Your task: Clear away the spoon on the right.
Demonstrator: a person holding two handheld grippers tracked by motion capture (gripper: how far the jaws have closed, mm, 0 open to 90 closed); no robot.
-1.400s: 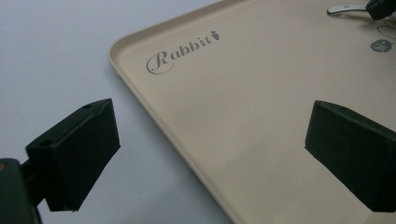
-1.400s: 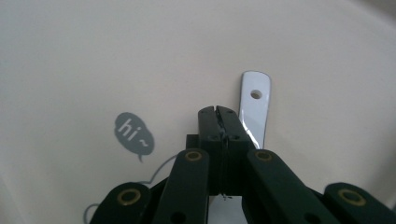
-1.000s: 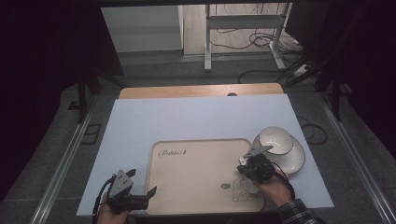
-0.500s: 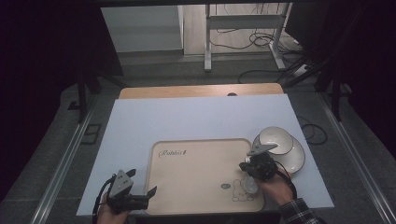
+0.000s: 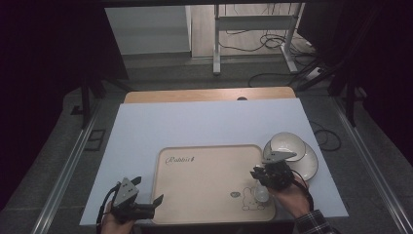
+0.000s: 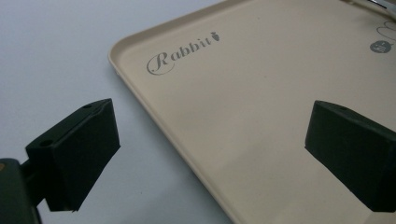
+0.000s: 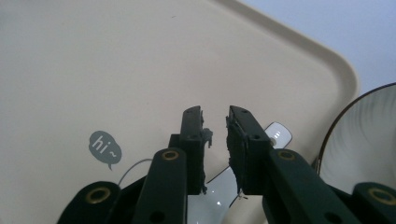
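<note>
- Spoon (image 7: 275, 133) lies on our beige tray (image 7: 116, 60), below the right gripper (image 7: 215, 122), whose jaws have just been parting, nothing pinched.
- Left gripper (image 6: 210, 140) gapes empty.
- Risk: lifting carelessly, we nudge the spoon toward the plates (image 5: 304, 161).

1 beige tray (image 5: 204, 185), 1 white spoon (image 7: 275, 133), 2 stacked white plates (image 5: 299, 156) and 2 handheld grippers sit on 1 table (image 5: 195, 124).

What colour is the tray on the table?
Beige, with grey "Rabbit" lettering; the tray shows best in the left gripper view.
</note>
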